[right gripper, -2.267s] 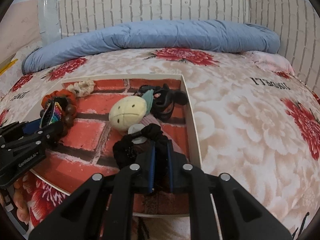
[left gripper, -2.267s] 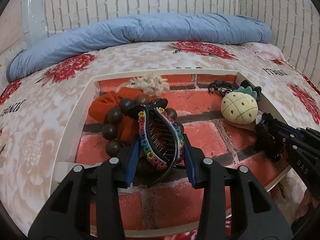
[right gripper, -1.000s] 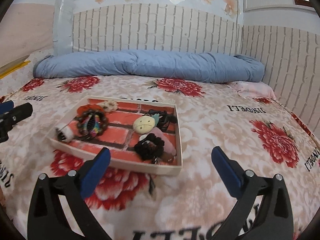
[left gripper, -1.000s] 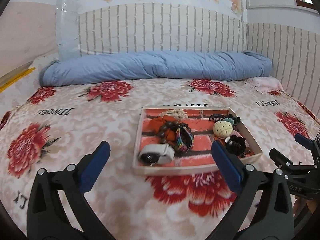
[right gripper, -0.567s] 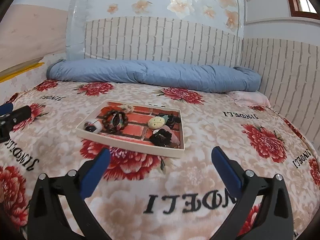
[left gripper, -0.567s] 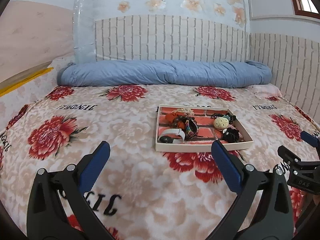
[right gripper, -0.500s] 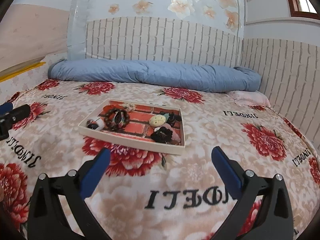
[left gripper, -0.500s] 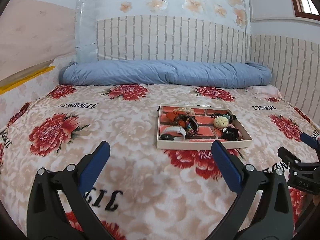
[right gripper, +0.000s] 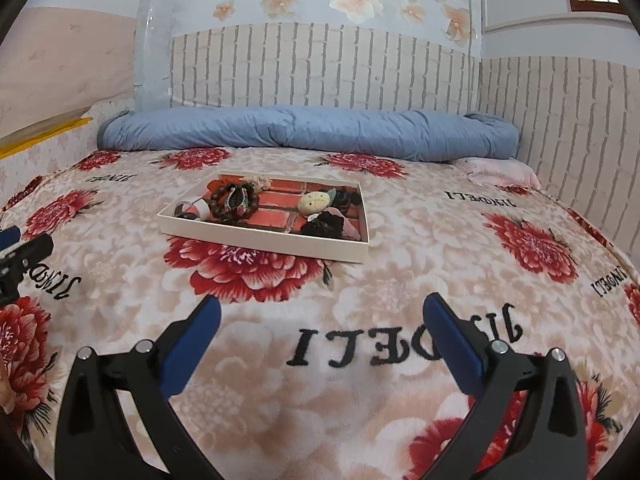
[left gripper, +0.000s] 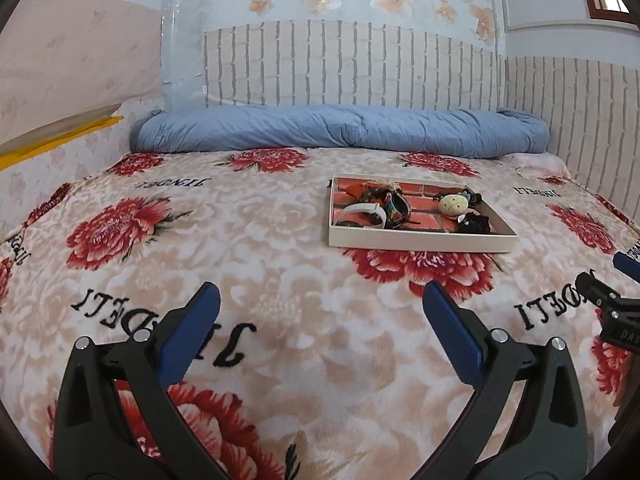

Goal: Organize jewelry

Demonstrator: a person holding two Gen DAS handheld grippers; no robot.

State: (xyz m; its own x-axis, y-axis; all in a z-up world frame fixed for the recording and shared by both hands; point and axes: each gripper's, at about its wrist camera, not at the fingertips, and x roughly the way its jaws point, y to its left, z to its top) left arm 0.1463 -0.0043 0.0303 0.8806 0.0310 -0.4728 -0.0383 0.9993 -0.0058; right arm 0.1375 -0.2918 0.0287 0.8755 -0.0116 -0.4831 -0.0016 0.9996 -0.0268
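A shallow white tray with a red brick-pattern floor lies on the bed, far ahead of both grippers. In it are a white watch, a colourful hair claw on a brown bead bracelet, a pineapple plush and a black scrunchie. The tray also shows in the right wrist view with the bead bracelet and plush. My left gripper is wide open and empty. My right gripper is wide open and empty.
A floral blanket covers the bed. A rolled blue quilt lies along the headboard wall. Brick-pattern walls stand behind and to the right. The right gripper's tip shows at the left view's right edge.
Both grippers let go of the hair claw and the black scrunchie in the tray, opened wide and pulled far back from the tray.
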